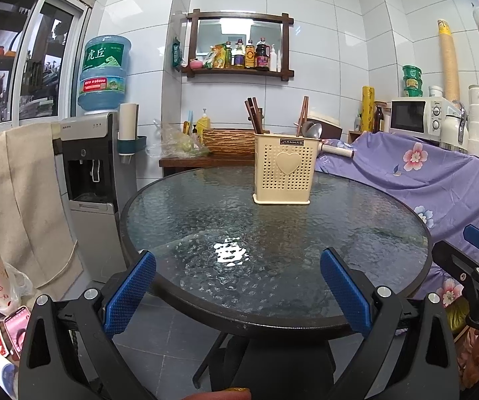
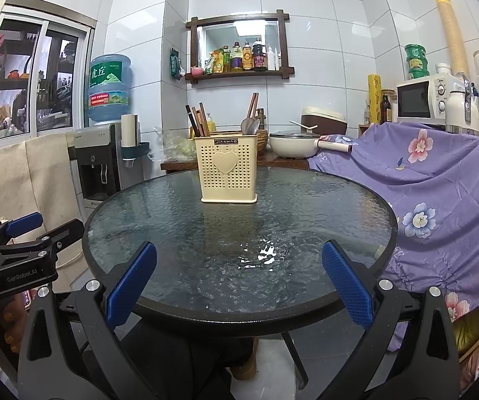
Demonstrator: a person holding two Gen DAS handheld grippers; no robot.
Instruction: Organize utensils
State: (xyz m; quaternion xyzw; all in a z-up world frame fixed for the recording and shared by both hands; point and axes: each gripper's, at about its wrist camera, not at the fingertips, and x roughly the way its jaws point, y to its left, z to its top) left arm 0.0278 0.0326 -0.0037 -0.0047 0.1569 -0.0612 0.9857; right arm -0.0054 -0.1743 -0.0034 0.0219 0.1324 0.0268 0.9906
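Observation:
A cream perforated utensil holder (image 1: 284, 169) with a heart on its front stands upright at the far side of a round glass table (image 1: 206, 213). Brown chopsticks (image 1: 254, 115) stand in its left part; metal spoons (image 1: 312, 130) and more chopsticks stand in its right part. The holder also shows in the right wrist view (image 2: 228, 169). My left gripper (image 1: 237, 283) is open and empty over the table's near edge. My right gripper (image 2: 238, 285) is open and empty over the near edge too. Each gripper shows at the side of the other's view.
A water dispenser (image 1: 94, 180) stands left of the table. A purple flowered cloth (image 1: 423, 180) covers furniture on the right, with a microwave (image 2: 423, 100) behind. A white pot (image 2: 293, 145) sits on a low wooden bench behind the table.

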